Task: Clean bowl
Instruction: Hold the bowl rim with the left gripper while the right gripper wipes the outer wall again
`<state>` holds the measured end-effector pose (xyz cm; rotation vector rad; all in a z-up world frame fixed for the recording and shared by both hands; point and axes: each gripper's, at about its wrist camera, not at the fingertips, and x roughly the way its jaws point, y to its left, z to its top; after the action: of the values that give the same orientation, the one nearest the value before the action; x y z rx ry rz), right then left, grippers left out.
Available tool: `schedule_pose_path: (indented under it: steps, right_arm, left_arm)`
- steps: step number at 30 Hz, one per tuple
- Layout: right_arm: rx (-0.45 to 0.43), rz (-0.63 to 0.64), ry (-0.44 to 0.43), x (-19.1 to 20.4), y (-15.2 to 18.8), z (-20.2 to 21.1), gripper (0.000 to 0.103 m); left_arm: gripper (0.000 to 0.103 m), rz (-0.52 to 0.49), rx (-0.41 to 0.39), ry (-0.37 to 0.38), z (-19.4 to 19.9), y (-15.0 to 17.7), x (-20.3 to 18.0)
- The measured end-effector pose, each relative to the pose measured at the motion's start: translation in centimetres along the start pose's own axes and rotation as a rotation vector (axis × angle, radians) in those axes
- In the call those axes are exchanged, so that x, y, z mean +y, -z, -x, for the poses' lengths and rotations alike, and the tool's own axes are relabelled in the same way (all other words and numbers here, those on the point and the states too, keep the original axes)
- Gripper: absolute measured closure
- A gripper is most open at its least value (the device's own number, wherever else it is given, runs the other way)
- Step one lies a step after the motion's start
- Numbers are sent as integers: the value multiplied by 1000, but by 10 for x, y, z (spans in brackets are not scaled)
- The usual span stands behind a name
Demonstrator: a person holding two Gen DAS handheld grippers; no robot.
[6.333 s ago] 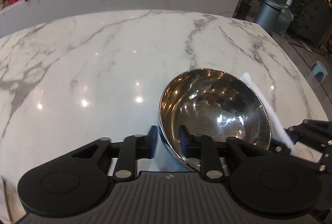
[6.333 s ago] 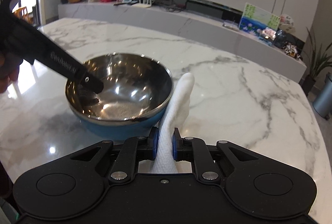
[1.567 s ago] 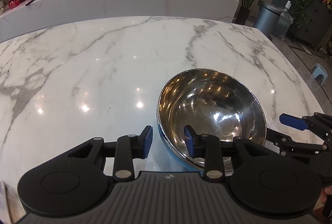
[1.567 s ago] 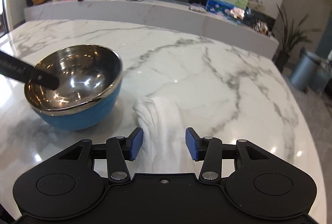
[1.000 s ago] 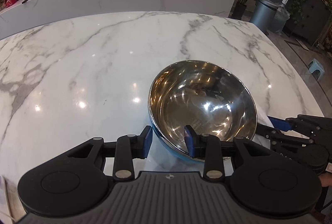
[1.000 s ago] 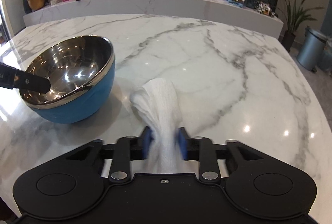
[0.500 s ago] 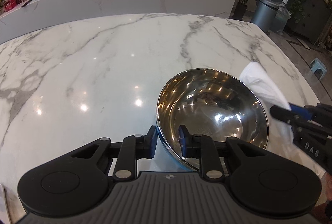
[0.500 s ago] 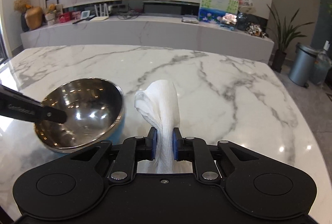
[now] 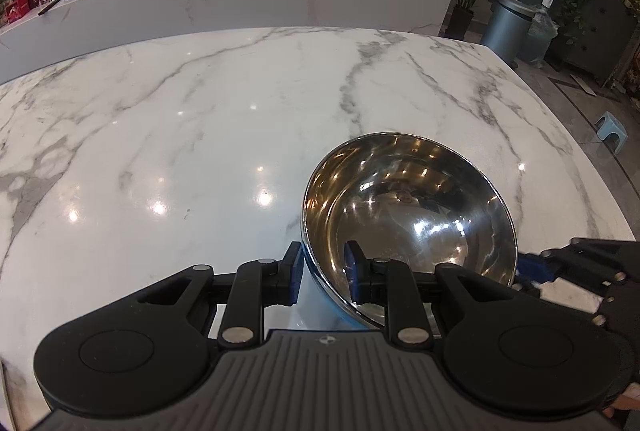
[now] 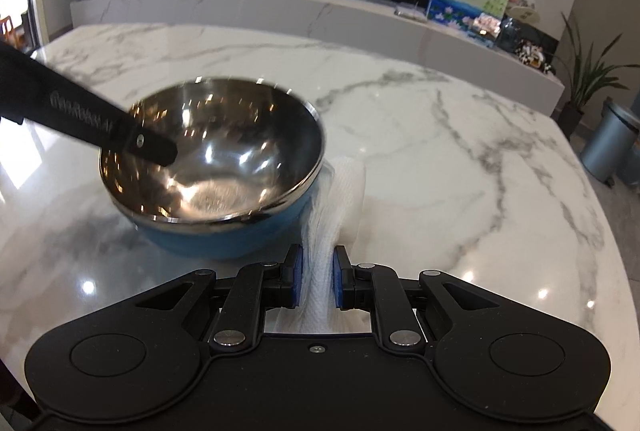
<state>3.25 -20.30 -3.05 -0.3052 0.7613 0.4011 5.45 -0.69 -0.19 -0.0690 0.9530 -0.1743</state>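
Right wrist view: right gripper (image 10: 317, 281) clenched on white cloth (image 10: 334, 207), cloth tip beside blue outer wall of steel bowl (image 10: 212, 167), at rim level, not yet inside. Bowl stands on marble table (image 10: 460, 167), tilted slightly. Left wrist view: left gripper (image 9: 323, 273) grips near rim of bowl (image 9: 408, 219), one finger (image 9: 354, 271) inside, other outside on blue wall. Step in hand, by my judgement: bowl steadied, cloth approaching. Next move: lift cloth over rim, press on inner steel, wipe around, avoid left finger (image 10: 154, 149) inside bowl.
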Motion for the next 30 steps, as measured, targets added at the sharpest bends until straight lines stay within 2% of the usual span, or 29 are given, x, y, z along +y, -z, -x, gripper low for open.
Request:
schedule_pose_path:
  steps: [2,3,4,11,14,16,20,25,30]
  right_arm:
    - [6,2,-4,2,1,-2,90]
    - [6,3,-4,2,1,-2,90]
    - [6,3,-4,2,1,-1,90]
    - [7,2,-4,2,2,0,90]
    - [2,3,-3,2,1,2,90]
    - [-3,1,-3,1,0,4,90]
    - [-29,-4,3,-1,-3,11,90]
    - [-95,-32,35,-12,-8,25,90]
    - [-146,-42,34,-19,-12,37,90]
  left_arm:
    - [73,7,4,2,0,1,1]
    - [65,20,13,6,1,2,2]
    - [62,34,22,10,1,2,3]
    - [56,94,58,55,2,5,8]
    - [61,88,59,64,2,4,7]
    - [71,77,59,70,2,3,5]
    - [74,50,45,60,0,1,3]
    - [83,33,19,36,-5,-6,3]
    - [84,4,-3,11,-8,-10,-3]
